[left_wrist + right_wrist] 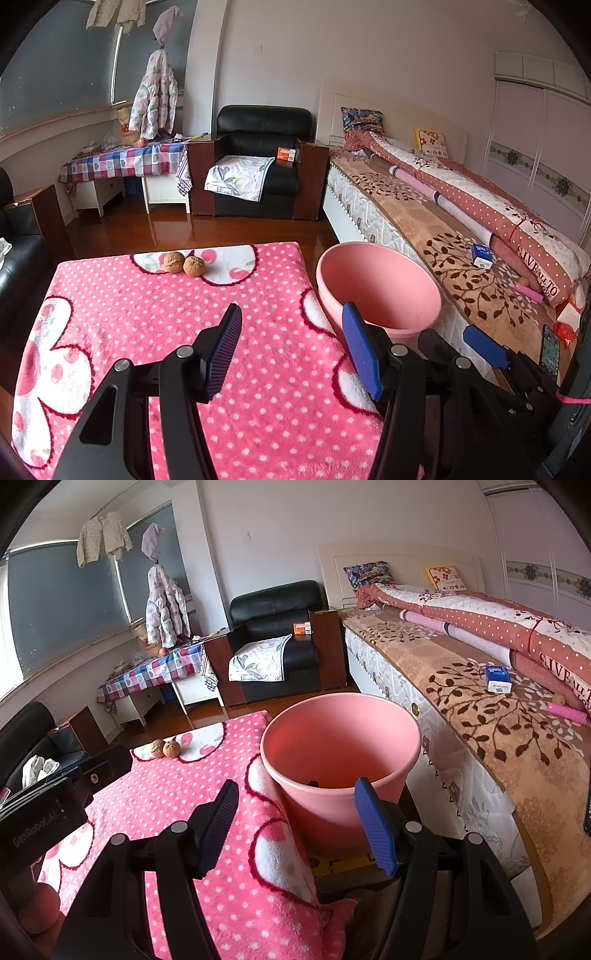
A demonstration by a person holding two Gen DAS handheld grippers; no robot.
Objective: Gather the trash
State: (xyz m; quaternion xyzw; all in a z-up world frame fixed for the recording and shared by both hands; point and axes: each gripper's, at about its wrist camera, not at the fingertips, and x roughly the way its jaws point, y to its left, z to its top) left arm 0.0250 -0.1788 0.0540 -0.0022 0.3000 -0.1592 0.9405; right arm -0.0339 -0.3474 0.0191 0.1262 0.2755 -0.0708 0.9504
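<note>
Walnuts dead ahead, bin off to my right

Grippers first, closest to me. My left gripper (291,350) hangs over the pink dotted blanket (166,325), jaws spread wide, nothing between them. My right gripper (297,823) is just as wide and just as empty, and it sits over the blanket's right edge, looking straight down into the pink bin (341,738).

Now the relation that matters: from the left gripper, the two walnuts (183,263) lie forward and a bit to the left, out near the far edge of the blanket. They sit side by side, touching or as good as, so the pair's long axis runs left to right across my line of approach. In the right wrist view the same pair (165,748) is well off to the left, with the left gripper's body between. I reckon the left one is the nearer tool and should take the pick.

The bin stands just beside the blanket, between it and the bed (480,716). Something small and dark lies at its bottom; I can't tell what.

Count: two walnuts, one bin, two grippers. Further out, one blue-and-white packet (498,679) rests on the bed.
</note>
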